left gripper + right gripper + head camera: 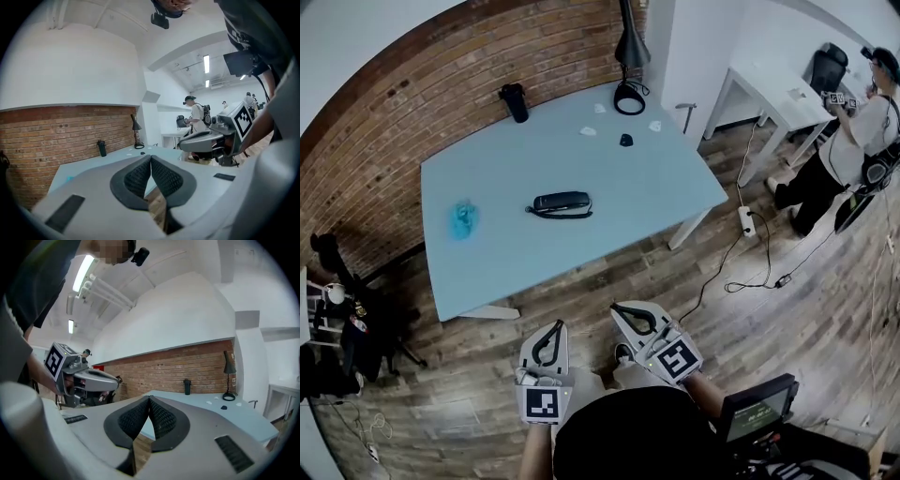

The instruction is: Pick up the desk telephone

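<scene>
My left fingers (138, 180) and right fingers (161, 420) are pressed together, empty. The bench (656, 187) carries one desk telephone (562, 202), one lamp (629, 94), one bottle (515, 102).

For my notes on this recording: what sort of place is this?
Probably an office or workroom: a brick wall, a pale blue table bearing a desk telephone, and a desk lamp.

— Where am I working here?
— Looks to me like an office studio: brick wall (394, 122) upper left, pale blue table (656, 187) at centre with a desk lamp (630, 49), white desk (769, 84) upper right, plank floor (581, 291).
</scene>
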Demonstrator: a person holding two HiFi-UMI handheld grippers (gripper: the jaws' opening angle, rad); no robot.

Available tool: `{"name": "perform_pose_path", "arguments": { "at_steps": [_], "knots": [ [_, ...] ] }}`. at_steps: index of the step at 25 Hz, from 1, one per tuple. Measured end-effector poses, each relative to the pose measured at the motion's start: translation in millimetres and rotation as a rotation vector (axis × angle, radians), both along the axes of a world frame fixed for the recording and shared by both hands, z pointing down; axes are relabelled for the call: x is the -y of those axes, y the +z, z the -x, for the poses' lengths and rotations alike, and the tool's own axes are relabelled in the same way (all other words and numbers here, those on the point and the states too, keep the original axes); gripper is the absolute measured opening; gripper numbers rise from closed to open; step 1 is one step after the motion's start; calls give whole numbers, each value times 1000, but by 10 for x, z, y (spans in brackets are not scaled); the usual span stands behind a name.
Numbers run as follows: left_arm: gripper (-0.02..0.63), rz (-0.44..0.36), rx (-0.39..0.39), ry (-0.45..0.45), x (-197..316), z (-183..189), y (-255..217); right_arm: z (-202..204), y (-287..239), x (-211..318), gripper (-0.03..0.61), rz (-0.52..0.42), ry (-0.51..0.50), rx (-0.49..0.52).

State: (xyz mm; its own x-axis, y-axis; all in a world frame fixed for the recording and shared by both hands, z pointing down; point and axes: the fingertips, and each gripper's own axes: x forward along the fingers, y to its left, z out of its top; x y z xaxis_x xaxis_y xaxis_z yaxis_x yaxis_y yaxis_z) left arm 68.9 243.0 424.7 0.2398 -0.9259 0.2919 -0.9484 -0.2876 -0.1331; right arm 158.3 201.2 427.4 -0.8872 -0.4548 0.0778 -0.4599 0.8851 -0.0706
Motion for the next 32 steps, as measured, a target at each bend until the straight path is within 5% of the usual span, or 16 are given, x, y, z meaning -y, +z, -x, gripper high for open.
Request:
{"name": "perform_pose_path", "arguments": {
  "at_steps": [5,21,27,32],
  "knots": [
    [29,22,-19,21,214,82,149,-10,-35,231,15,-100,51,-45],
    [29,-13,-95,98,1133,1070,154,1012,-182,1185,15,-110,44,-175],
    [29,24,-112,58,1218,1390,297,1321,21,1475,15,-118,-28,-265],
    [29,58,-67,-24,1423,1629,418,1503,377,1975,28,-118,-192,-349]
  ]
}}
